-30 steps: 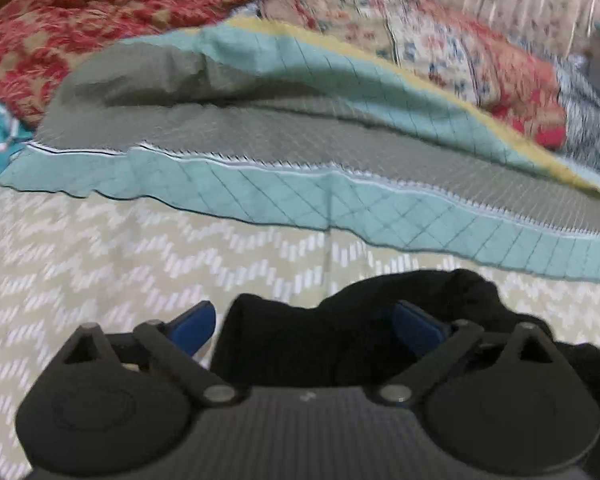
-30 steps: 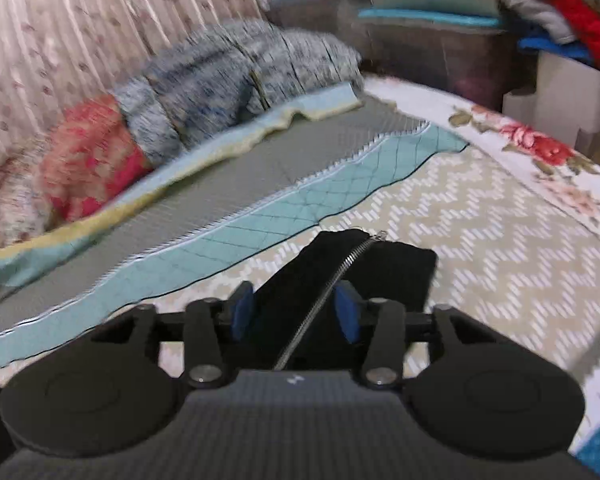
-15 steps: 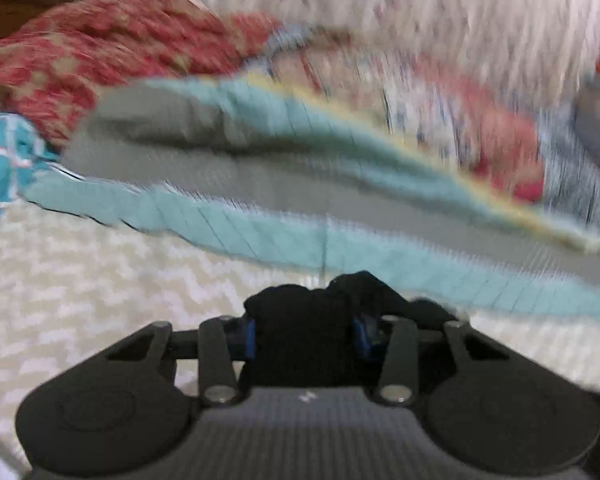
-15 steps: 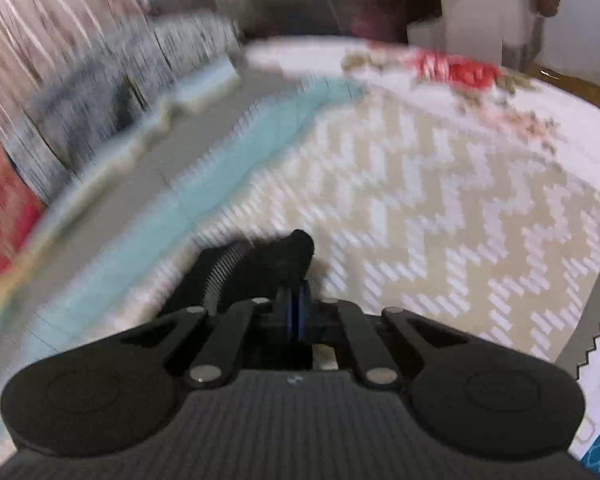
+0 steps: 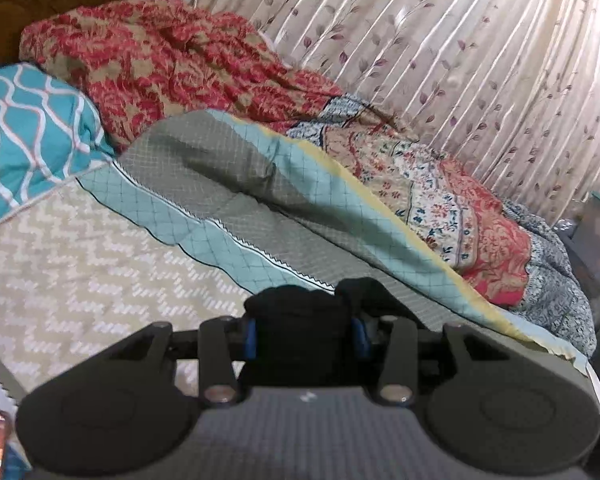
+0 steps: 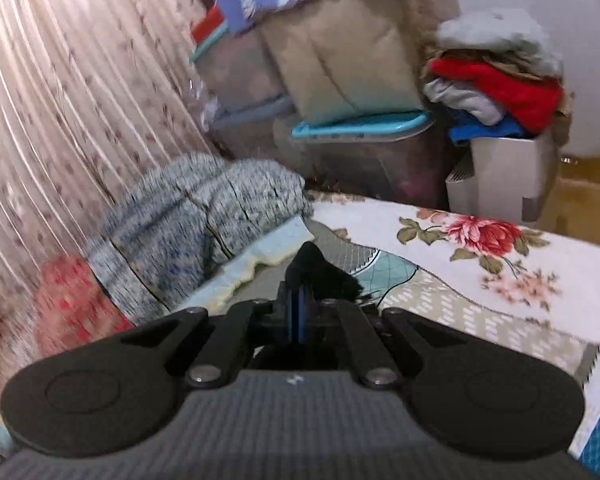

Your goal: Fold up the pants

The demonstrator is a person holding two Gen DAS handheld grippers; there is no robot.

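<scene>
The black pants (image 5: 300, 320) are bunched between the blue pads of my left gripper (image 5: 303, 338), which is shut on a thick wad of the cloth, lifted above the bed. In the right wrist view my right gripper (image 6: 296, 312) is shut tight on a thin edge of the black pants (image 6: 320, 272), which sticks up past the fingertips. The rest of the pants hangs below both grippers, hidden by their bodies.
The bed has a beige zigzag cover (image 5: 72, 264) and a grey-teal quilt (image 5: 236, 184). Rolled blankets (image 5: 180, 64) lie along a curtain (image 5: 480, 60). A teal pillow (image 5: 24, 132) is at left. Storage bins (image 6: 356, 140) and stacked clothes (image 6: 496, 88) stand beyond the bed's end.
Both grippers have closed on the pants and lifted them off the bed. The views have tilted upward toward the curtain and the storage bins.
</scene>
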